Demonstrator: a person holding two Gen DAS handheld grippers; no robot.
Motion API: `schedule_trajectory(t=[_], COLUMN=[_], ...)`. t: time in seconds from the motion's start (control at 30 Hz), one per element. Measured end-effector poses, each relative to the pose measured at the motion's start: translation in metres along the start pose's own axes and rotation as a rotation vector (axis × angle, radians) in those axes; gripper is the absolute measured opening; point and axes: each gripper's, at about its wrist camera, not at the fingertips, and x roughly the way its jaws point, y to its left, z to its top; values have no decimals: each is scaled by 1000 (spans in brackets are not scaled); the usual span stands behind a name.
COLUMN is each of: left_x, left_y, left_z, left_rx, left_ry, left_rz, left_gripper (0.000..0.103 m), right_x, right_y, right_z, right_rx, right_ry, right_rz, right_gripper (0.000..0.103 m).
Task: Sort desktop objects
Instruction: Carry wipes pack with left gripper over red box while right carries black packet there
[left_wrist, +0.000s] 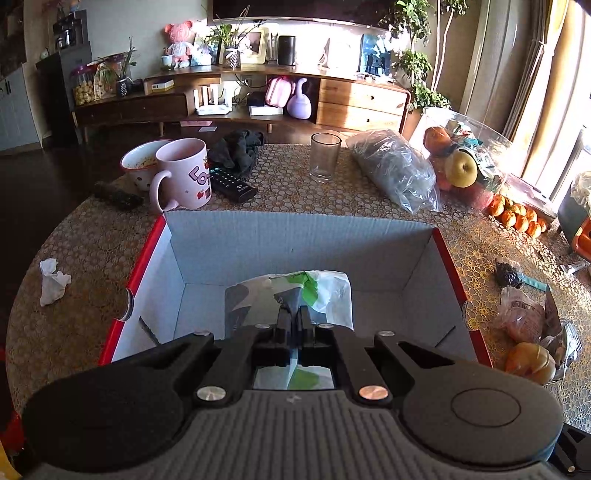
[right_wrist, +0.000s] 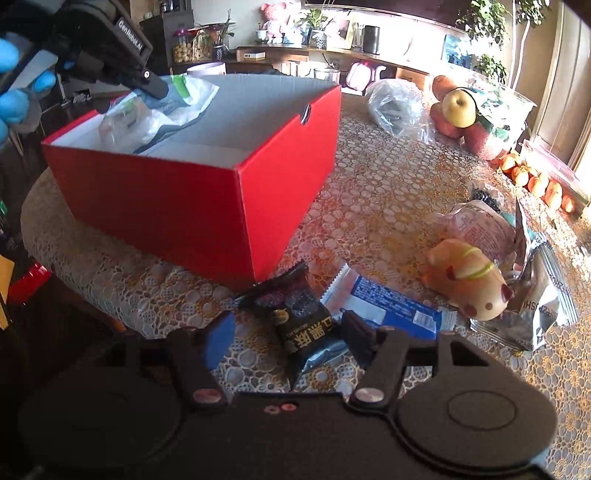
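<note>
My left gripper (left_wrist: 294, 312) is shut on a white and green plastic packet (left_wrist: 325, 291) and holds it inside the open red box (left_wrist: 448, 258). In the right wrist view the same packet (right_wrist: 173, 99) hangs from the left gripper (right_wrist: 153, 86) over the red box (right_wrist: 192, 206). My right gripper (right_wrist: 284, 332) is open, its fingers either side of a black snack packet (right_wrist: 306, 325) on the table. A blue wrapper (right_wrist: 391, 310) and a pig-shaped toy (right_wrist: 469, 280) lie to its right.
A pink mug (left_wrist: 184, 173), a bowl (left_wrist: 142, 162), a remote (left_wrist: 231, 184), a glass (left_wrist: 324, 157), a grey bag (left_wrist: 397, 170) and fruit (left_wrist: 460, 168) stand beyond the box. A crumpled tissue (left_wrist: 51, 280) lies at left. Silver packets (right_wrist: 532, 306) lie at right.
</note>
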Motion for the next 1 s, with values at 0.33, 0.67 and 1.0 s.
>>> schedule_trajectory(t=[0.33,0.67,1.0], left_x=[0,-5,-10], left_y=[3,5,10], left_z=[-2,-4,2], left_rx=[-1,6,20], left_ry=[3,-5,-15], left_rz=[-2,-10,-3], left_gripper=[2,2,2], right_x=[3,-10,-54], right_y=[5,2,-10], right_z=[0,4,38], right_rx=[-54,-27,12], right_ry=[5,-23,-133], right_rz=[-66,-81,-84], right_gripper=[36,28,28])
